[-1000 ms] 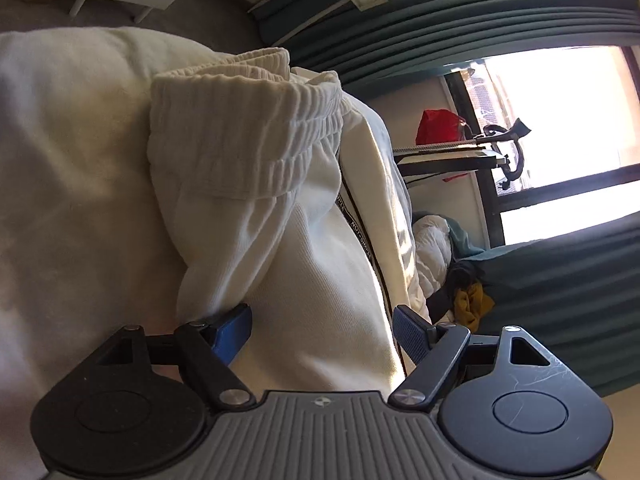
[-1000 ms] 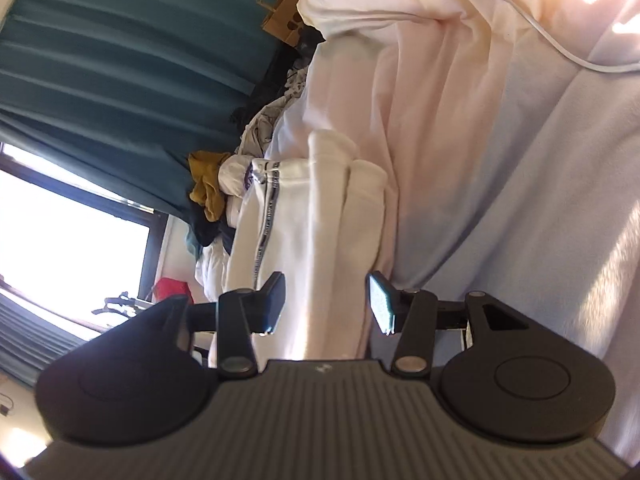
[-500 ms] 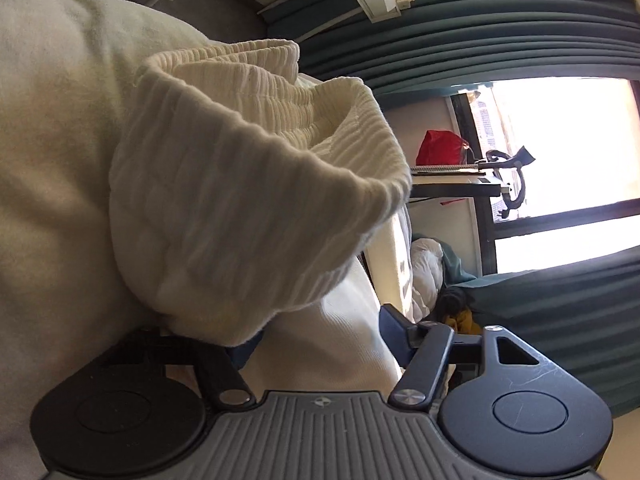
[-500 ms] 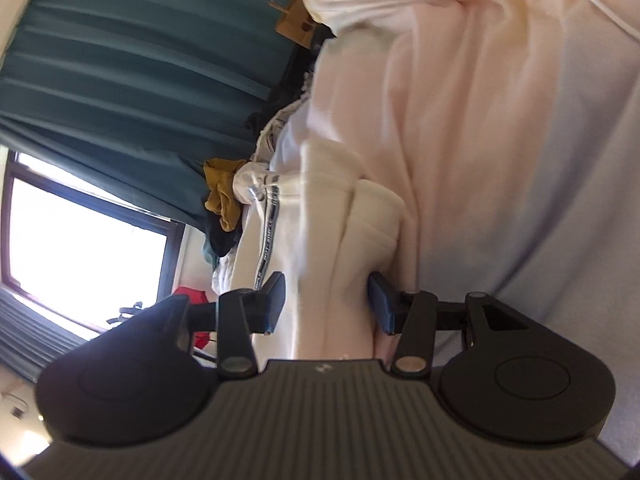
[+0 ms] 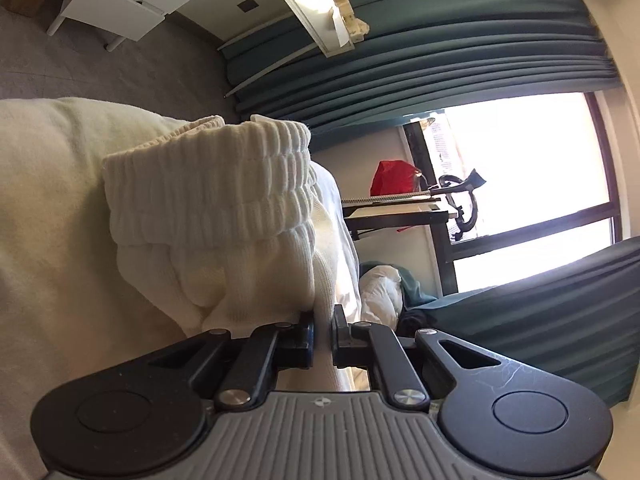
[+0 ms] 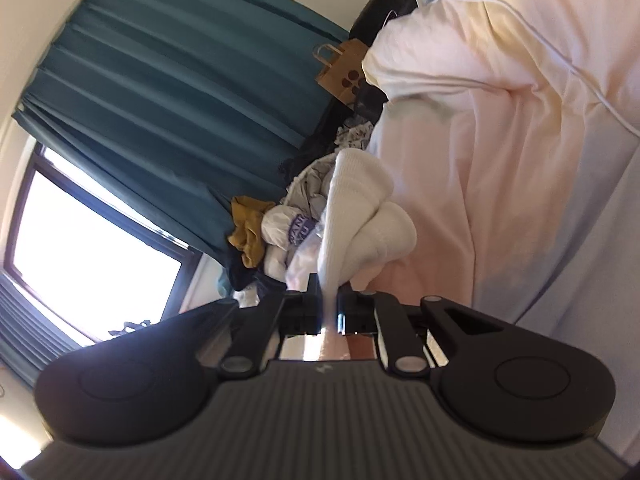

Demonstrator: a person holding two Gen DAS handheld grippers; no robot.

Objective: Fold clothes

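Note:
White sweatpants lie on a cream bed cover (image 5: 52, 220). Their ribbed waistband (image 5: 208, 192) stands bunched up just ahead of my left gripper (image 5: 322, 334), whose jaws are closing with a fold of the white fabric pinched between the pads. In the right wrist view the other end of the sweatpants (image 6: 360, 208) rises in two rounded folds from my right gripper (image 6: 329, 308). Its jaws are closing too, with a thin pleat of the cloth clamped between them. The stretch of garment between the two grips is hidden.
A heap of loose clothes (image 6: 292, 228) with a mustard piece (image 6: 248, 228) lies past the bed's edge. Behind it are a paper bag (image 6: 342, 70), teal curtains (image 5: 460, 52) and a bright window. A desk (image 5: 396, 208) bears a red bag (image 5: 392, 178); white drawers (image 5: 120, 4) stand on the floor.
Both grippers went from wide apart around the white fabric to clamped on it. The waistband has bunched and lifted in the left view; the leg end has pulled up in the right view.

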